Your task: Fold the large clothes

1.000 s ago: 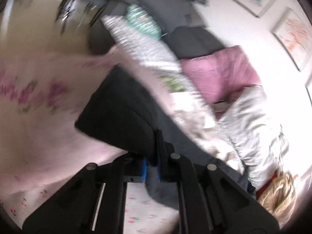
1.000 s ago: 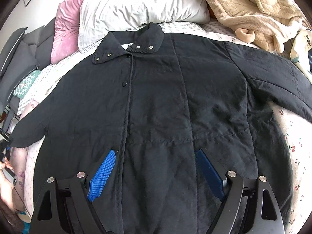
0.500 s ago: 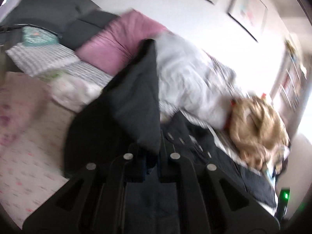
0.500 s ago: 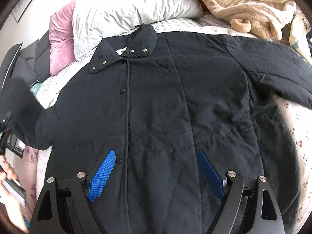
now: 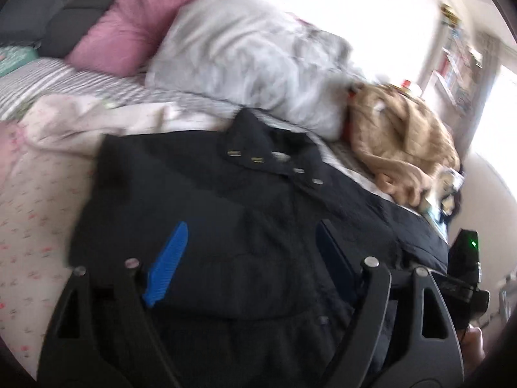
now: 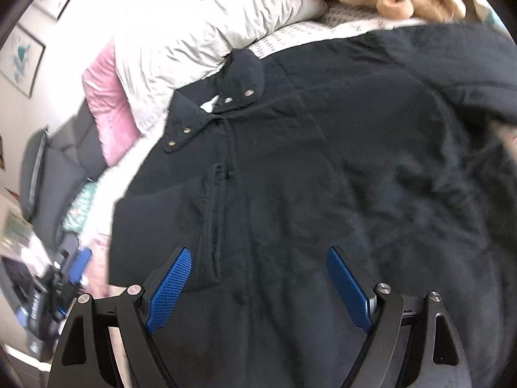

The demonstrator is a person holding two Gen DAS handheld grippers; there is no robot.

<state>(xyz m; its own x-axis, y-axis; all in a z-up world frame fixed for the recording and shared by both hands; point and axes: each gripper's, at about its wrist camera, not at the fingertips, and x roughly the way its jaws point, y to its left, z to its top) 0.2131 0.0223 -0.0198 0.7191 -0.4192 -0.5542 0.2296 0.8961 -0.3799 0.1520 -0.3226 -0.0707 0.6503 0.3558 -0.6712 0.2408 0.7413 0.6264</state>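
Observation:
A large black snap-button jacket (image 6: 323, 177) lies front up on the bed, collar (image 6: 239, 77) toward the pillows. Its left sleeve (image 5: 181, 194) is folded across the chest; the cuff shows in the right wrist view (image 6: 181, 226). My left gripper (image 5: 248, 252) is open and empty just above the folded sleeve. My right gripper (image 6: 255, 278) is open and empty above the jacket's lower front. The right sleeve (image 6: 468, 74) still stretches out to the right. The left gripper also shows at the left edge of the right wrist view (image 6: 64, 278).
A grey pillow (image 5: 245, 55) and a pink pillow (image 5: 135, 22) lie at the head of the bed. A beige fleece blanket (image 5: 404, 142) is heaped at the right. A pink floral sheet (image 5: 35, 200) covers the bed on the left.
My left gripper carried the left sleeve across the jacket's chest, let it go and opened. My right gripper stayed open and shifted slightly over the lower front.

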